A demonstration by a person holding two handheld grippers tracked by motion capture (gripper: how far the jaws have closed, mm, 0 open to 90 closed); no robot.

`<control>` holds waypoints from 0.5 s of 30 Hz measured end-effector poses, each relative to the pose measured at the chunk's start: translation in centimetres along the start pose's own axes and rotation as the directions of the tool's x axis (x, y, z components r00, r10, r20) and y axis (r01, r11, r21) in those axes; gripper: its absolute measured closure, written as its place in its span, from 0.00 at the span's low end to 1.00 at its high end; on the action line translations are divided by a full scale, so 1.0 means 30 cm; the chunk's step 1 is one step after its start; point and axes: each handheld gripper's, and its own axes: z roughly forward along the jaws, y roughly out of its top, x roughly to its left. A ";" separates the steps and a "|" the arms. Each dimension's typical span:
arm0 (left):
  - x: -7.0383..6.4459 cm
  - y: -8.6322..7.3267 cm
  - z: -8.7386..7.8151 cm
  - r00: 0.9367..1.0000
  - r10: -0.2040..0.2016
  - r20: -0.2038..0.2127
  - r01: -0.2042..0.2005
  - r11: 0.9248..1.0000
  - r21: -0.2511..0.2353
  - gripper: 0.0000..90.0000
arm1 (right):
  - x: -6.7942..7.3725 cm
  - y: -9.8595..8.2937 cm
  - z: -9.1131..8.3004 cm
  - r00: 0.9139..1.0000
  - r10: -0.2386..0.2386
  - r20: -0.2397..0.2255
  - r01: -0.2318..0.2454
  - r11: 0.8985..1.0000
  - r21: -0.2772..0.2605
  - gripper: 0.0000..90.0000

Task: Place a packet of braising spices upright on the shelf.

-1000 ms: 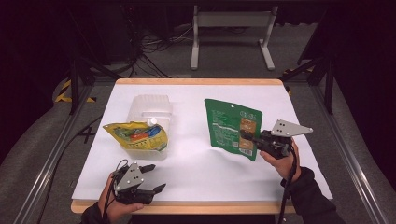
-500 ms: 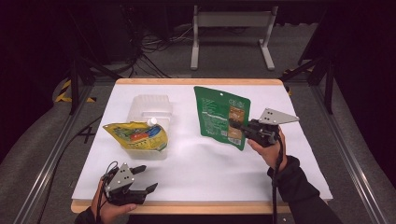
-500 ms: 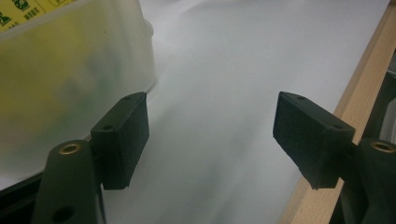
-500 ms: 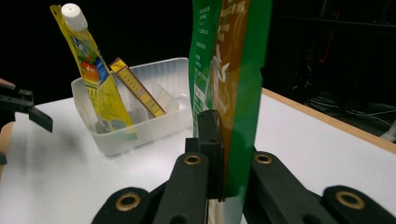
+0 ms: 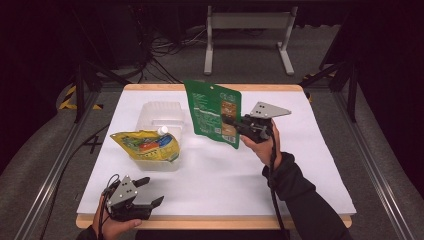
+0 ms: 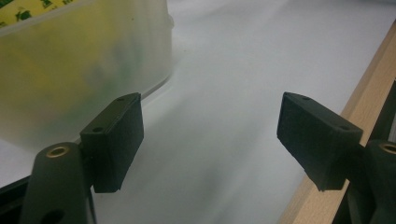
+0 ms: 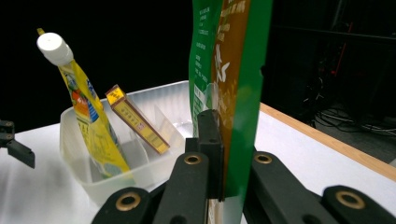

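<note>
My right gripper (image 5: pixel 231 121) is shut on the lower right edge of a green pouch (image 5: pixel 212 111), holding it tilted in the air above the table's middle. In the right gripper view the green pouch (image 7: pixel 231 88) stands upright, pinched between the jaws of the right gripper (image 7: pixel 225 154). A clear plastic tub (image 5: pixel 159 117) at the left holds a yellow spouted pouch (image 5: pixel 147 143) with a white cap (image 7: pixel 53 46) and a small yellow-brown sachet (image 7: pixel 135 119). My left gripper (image 5: pixel 147 191) rests open near the table's front left edge, jaws wide apart with bare white surface between them, right beside the tub (image 6: pixel 70 65).
The white tabletop (image 5: pixel 300 165) has a wooden rim (image 6: pixel 336 154) close to the left gripper. Metal rails (image 5: pixel 380 175) flank the table, and cables (image 5: pixel 155 50) and a stand (image 5: pixel 247 22) lie on the floor behind.
My right gripper has carried the green pouch up and leftward, toward the tub. The left gripper has drawn back slightly toward the table's front edge.
</note>
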 end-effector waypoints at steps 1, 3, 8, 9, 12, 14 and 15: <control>0.002 -0.001 -0.002 1.000 -0.003 -0.004 0.003 1.000 0.002 0.24 | 0.002 0.007 0.025 1.000 0.005 -0.002 -0.005 1.000 -0.004 1.00; 0.005 -0.003 -0.001 1.000 -0.007 -0.009 0.007 1.000 -0.001 0.23 | 0.003 0.011 0.040 1.000 0.005 -0.002 -0.005 1.000 -0.006 1.00; 0.012 -0.006 -0.004 1.000 -0.006 -0.021 0.006 1.000 -0.008 0.22 | 0.002 0.044 0.114 1.000 0.005 -0.003 -0.005 1.000 -0.014 1.00; 0.013 -0.006 -0.005 1.000 0.000 -0.026 0.000 1.000 -0.004 0.20 | 0.001 0.049 0.129 1.000 0.010 -0.003 -0.010 1.000 -0.016 1.00; 0.018 -0.007 -0.006 1.000 -0.003 -0.030 0.003 1.000 -0.001 0.18 | 0.000 0.060 0.185 1.000 0.013 -0.005 -0.013 1.000 -0.006 1.00; 0.018 -0.007 -0.007 0.999 -0.001 -0.034 0.001 1.000 0.000 0.17 | -0.002 0.062 0.203 1.000 0.014 -0.008 -0.014 1.000 -0.002 1.00; 0.019 -0.008 -0.009 0.999 -0.005 -0.034 0.005 1.000 -0.004 0.17 | -0.003 0.064 0.239 1.000 0.021 -0.010 -0.021 1.000 0.000 1.00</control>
